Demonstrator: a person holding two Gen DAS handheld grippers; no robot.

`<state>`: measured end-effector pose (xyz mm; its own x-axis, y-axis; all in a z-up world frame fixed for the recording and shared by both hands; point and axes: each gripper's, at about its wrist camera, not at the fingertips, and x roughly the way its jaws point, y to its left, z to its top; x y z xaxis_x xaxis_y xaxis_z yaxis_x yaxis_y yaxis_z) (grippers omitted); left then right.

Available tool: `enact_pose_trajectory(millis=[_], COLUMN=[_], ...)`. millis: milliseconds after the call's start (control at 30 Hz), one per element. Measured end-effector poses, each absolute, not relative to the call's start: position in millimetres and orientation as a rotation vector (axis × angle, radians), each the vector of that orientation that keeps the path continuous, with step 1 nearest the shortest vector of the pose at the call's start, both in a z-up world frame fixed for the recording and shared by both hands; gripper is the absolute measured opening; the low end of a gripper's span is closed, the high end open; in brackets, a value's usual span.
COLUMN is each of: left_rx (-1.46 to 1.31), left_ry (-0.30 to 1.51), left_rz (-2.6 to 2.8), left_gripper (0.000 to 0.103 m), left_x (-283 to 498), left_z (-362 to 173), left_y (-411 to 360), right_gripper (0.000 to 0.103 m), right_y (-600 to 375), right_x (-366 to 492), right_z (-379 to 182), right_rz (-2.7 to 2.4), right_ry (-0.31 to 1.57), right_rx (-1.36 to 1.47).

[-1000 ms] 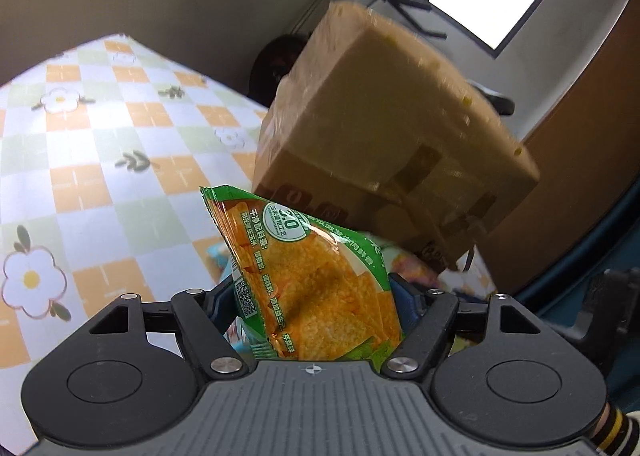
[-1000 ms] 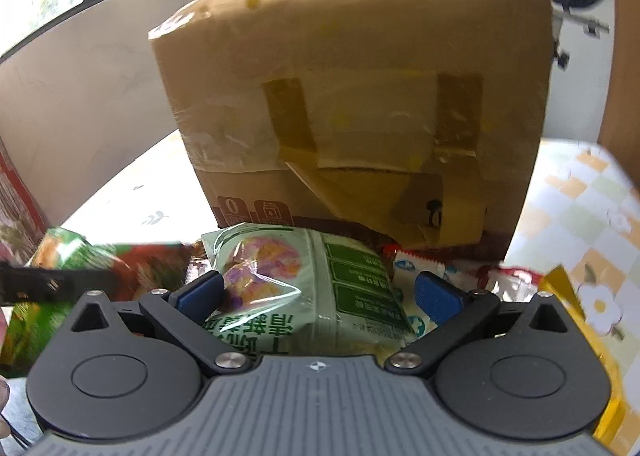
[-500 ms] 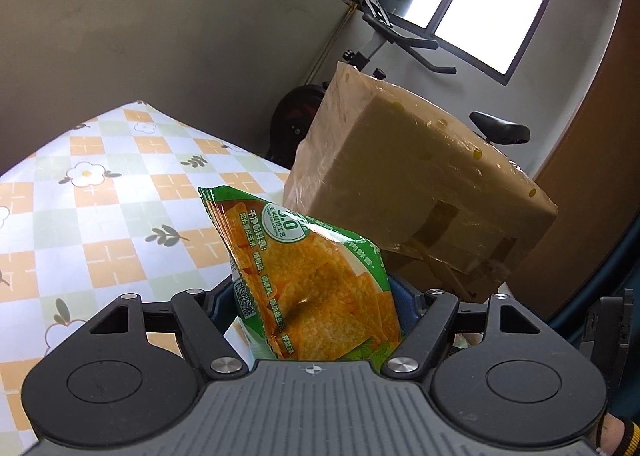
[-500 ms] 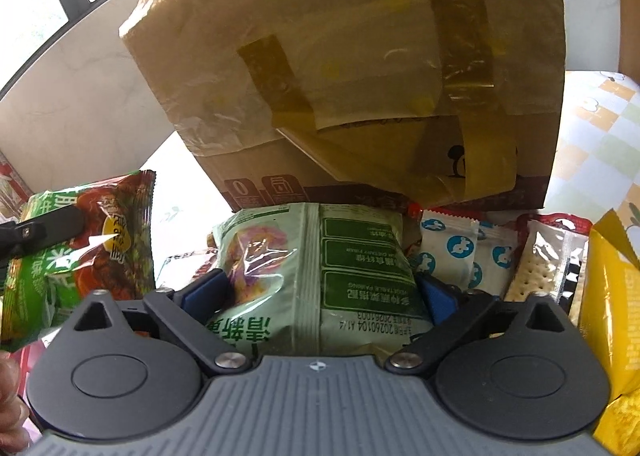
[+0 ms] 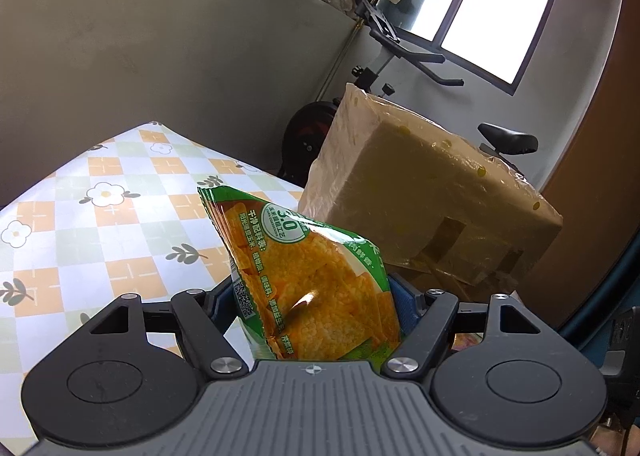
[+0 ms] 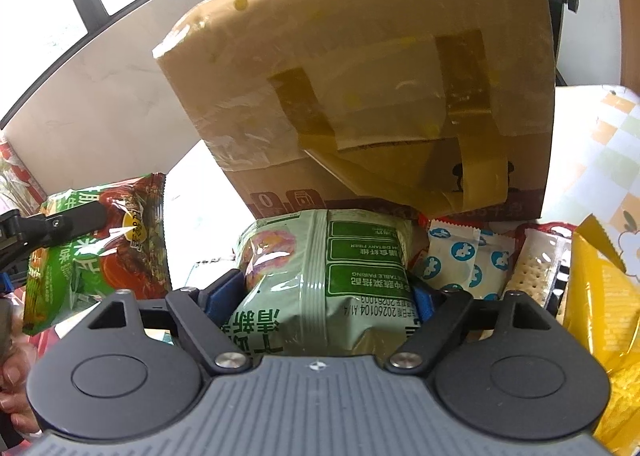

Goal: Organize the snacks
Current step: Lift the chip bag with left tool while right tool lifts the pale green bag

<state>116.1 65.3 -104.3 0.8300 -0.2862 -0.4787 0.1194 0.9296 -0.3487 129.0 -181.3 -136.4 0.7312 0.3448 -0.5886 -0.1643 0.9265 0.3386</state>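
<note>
While "DIETARY FIBER" marks the pale-green bag (image 6: pixel 320 280), "3.0" marks the chip bag (image 5: pixel 308 280).

A: What does the left gripper (image 5: pixel 316 296) have between its fingers?

B: A green snack bag (image 5: pixel 308 276) printed with orange crisps. The blue pads press on both its sides, and it stands nearly upright with its sealed top edge tilted toward the left.

A: And what lies under it?

B: A table (image 5: pixel 100 224) covered in a checked cloth of orange, pale green and white squares with flowers and leaves.

A: Anything past the bag?

B: A cardboard box (image 5: pixel 432 208), wrapped in clear film with tape strips on its near face, stands just behind it to the right. An exercise bike (image 5: pixel 400 56) rises beyond the box, below a bright window (image 5: pixel 500 4).
</note>
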Motion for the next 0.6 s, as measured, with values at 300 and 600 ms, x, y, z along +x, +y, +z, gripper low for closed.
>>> enact_pose_trajectory(millis=[300,600], left_rx=[-0.311,-0.311], left_ry=[0.530,0.484], left_rz=[-0.213,-0.222], left_gripper=[0.077,0.077], left_x=[109,103], left_z=[-102,-93], left_y=[69,75], right_gripper=[0.083,0.083], right_y=[-175,-170], right_x=[111,97], right_z=[-122,-102], right_rz=[0.284,0.286], right_ry=[0.649,0.588], right_rx=[0.220,0.189])
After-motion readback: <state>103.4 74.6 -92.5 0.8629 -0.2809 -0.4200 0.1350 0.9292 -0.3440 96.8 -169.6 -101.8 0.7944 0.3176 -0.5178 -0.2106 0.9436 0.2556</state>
